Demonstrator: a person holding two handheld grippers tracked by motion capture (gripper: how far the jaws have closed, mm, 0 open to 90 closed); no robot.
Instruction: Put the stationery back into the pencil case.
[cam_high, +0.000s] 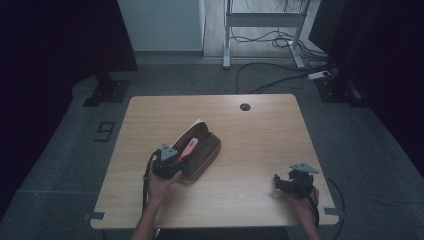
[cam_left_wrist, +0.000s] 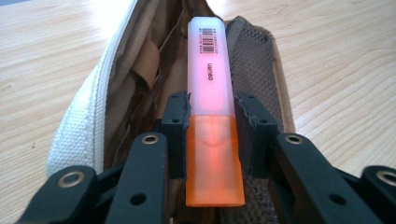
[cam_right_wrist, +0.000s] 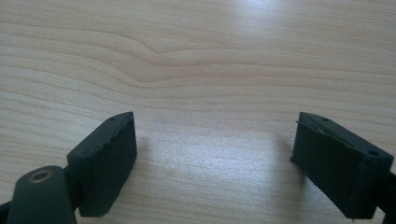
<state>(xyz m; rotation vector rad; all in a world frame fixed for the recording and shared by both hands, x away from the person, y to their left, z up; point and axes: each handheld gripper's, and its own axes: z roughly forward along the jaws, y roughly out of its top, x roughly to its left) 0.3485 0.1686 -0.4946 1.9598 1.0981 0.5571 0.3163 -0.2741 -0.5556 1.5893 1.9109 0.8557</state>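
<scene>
Right gripper (cam_high: 286, 184) near table (cam_high: 260, 135) edge, jaws wide apart, holding nothing. Left gripper (cam_left_wrist: 211, 133) clamped on highlighter (cam_left_wrist: 211, 88) at cap seam, barrel pointing into open pencil case (cam_left_wrist: 84, 126). Probably light, rigid, slick plastic; flat sides likely best for gripping. Case soft, likely to shift.

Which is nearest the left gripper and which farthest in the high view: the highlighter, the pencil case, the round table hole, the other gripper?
1. Highlighter, clamped in the left gripper.
2. Pencil case, just under it.
3. Round hole, far edge.
4. Right gripper, near right corner.
</scene>
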